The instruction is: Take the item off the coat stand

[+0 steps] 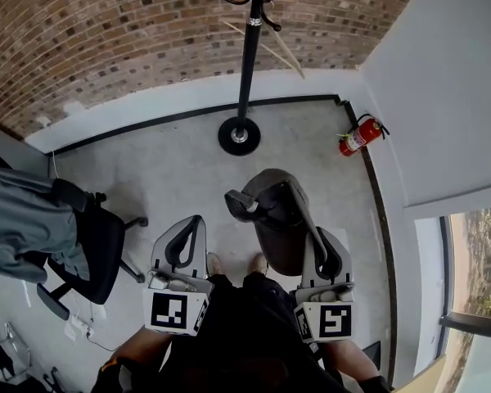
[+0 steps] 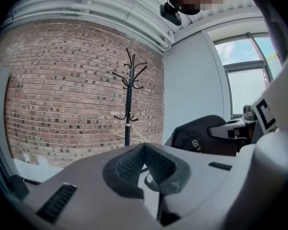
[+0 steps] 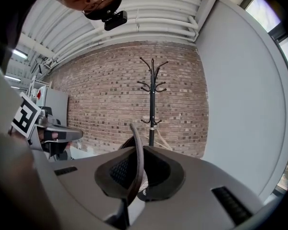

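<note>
The black coat stand point(image 1: 245, 56) rises from its round base by the brick wall, and its hooks are bare. It also shows far ahead in the left gripper view as the coat stand point(image 2: 128, 110) and in the right gripper view as the coat stand point(image 3: 152, 99). A dark bag point(image 1: 274, 215) hangs low in front of the person, well short of the stand. My right gripper point(image 1: 313, 236) is shut on its strap point(image 3: 137, 152), which runs up between the pads of the right gripper point(image 3: 134, 172). The left gripper point(image 1: 194, 221) is shut with nothing in it, beside the bag point(image 2: 197, 138).
An office chair point(image 1: 90, 252) draped with a grey jacket stands at the left. A red fire extinguisher point(image 1: 360, 135) sits in the right corner by the white wall. A thin wooden stick point(image 1: 270, 46) leans against the bricks behind the stand. The person's shoes point(image 1: 237, 263) show between the grippers.
</note>
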Demonstrator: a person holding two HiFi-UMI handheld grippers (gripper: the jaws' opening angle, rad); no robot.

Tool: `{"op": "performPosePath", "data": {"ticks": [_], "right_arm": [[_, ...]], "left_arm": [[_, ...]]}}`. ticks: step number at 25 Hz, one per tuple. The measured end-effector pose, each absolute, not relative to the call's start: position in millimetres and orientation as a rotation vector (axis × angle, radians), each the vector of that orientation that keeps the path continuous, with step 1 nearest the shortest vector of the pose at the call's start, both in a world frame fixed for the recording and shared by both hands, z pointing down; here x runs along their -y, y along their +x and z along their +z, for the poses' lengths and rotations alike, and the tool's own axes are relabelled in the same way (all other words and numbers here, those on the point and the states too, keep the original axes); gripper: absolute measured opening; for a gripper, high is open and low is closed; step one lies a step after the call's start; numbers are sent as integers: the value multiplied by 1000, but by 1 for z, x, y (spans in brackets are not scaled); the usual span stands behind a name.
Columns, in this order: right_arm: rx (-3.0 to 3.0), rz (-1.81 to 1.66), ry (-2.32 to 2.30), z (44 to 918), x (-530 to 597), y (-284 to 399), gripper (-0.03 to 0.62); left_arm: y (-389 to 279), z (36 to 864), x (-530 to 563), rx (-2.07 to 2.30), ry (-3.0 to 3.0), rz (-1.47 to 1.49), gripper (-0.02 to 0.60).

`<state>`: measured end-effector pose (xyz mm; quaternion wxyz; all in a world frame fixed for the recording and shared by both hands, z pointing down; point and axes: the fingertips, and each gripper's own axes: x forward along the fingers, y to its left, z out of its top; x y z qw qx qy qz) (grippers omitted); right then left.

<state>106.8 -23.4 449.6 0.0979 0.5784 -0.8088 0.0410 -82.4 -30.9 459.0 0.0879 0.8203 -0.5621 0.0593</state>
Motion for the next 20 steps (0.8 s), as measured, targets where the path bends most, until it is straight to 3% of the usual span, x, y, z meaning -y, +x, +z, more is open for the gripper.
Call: {"op": "performPosePath", "data": {"ticks": [20], "right_arm": [[2431, 134, 1659, 454, 24, 136, 31]], "left_arm": [[-56, 464, 29, 1726, 2380, 210, 25]]}}
